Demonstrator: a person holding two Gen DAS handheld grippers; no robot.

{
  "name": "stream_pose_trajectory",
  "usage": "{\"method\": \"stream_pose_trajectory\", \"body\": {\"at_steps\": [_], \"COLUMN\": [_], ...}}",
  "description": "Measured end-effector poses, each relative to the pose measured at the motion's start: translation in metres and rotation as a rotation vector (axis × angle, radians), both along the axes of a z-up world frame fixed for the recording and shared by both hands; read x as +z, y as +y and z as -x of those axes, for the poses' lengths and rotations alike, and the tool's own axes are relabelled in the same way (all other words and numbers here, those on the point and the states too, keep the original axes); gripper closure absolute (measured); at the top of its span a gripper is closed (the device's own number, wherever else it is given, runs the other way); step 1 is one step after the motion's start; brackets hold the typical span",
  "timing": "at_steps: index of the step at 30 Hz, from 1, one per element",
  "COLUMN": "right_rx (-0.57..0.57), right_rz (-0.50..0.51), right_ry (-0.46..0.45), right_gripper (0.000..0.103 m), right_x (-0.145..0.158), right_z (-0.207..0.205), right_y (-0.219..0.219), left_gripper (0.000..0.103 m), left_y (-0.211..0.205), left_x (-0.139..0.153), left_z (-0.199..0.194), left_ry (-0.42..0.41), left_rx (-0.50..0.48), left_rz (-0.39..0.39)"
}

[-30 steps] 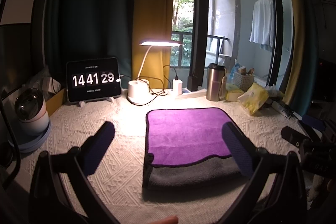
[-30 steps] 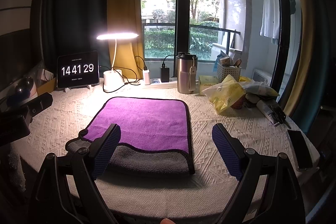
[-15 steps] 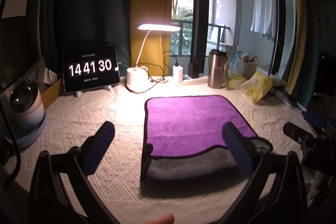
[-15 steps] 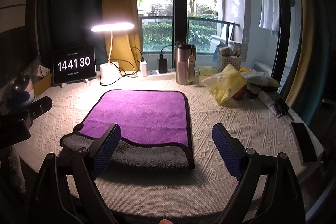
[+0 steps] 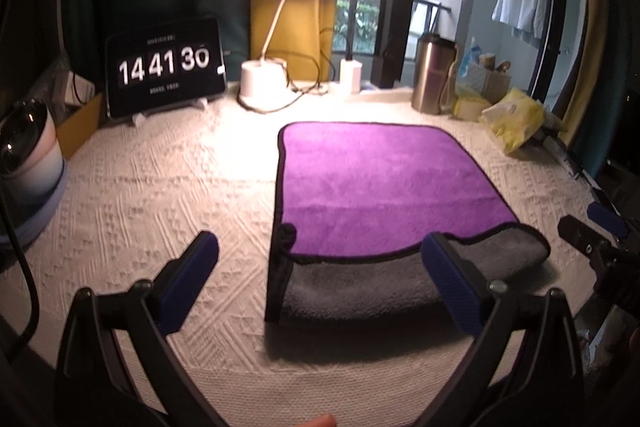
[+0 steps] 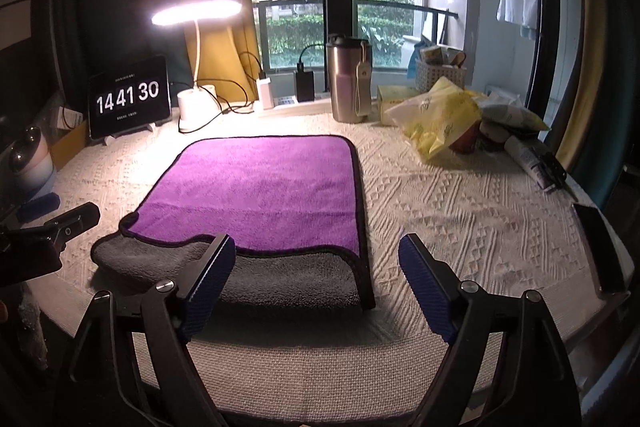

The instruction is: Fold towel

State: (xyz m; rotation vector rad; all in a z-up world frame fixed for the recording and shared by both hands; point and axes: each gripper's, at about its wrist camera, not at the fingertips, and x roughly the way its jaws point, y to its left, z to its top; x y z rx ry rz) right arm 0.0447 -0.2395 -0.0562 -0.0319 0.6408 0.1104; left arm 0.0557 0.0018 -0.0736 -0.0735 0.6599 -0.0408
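towel (image 5: 384, 183) is lying on the table (image 5: 160, 195), its near edge folded back grey. i'm holding both the left gripper (image 5: 320, 279) and the right gripper (image 6: 316, 283) with jaws wide, empty. pinching probably risks bunching the loose layer.

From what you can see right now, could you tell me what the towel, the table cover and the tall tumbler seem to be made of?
The towel looks like plush microfibre: fuzzy purple pile, grey reverse, black stitched edging. The table cover seems a woven cotton-like fabric, cream and matte, with raised geometric patterns. The tumbler appears to be brushed stainless steel with a dull sheen and a dark lid, probably plastic.
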Motion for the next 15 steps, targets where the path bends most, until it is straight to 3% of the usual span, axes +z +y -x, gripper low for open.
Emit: {"method": "stream_pose_trajectory", "body": {"at_steps": [6,11,15], "right_rx": [-0.002,0.008,0.013], "right_rz": [-0.005,-0.010,-0.011], "right_ry": [0.045,0.083,0.111], "right_gripper": [0.023,0.030,0.038], "right_x": [-0.012,-0.021,-0.028], "right_z": [-0.013,-0.025,-0.035], "right_y": [-0.004,-0.007,-0.009], "left_gripper": [0.003,0.014,0.032], "left_y": [0.002,0.006,0.007], "left_x": [-0.016,-0.028,-0.037], "left_z": [-0.017,-0.029,-0.039], "left_ry": [0.070,0.123,0.169], "left_rx": [-0.014,-0.020,-0.033], "left_rz": [0.036,0.057,0.072]}}
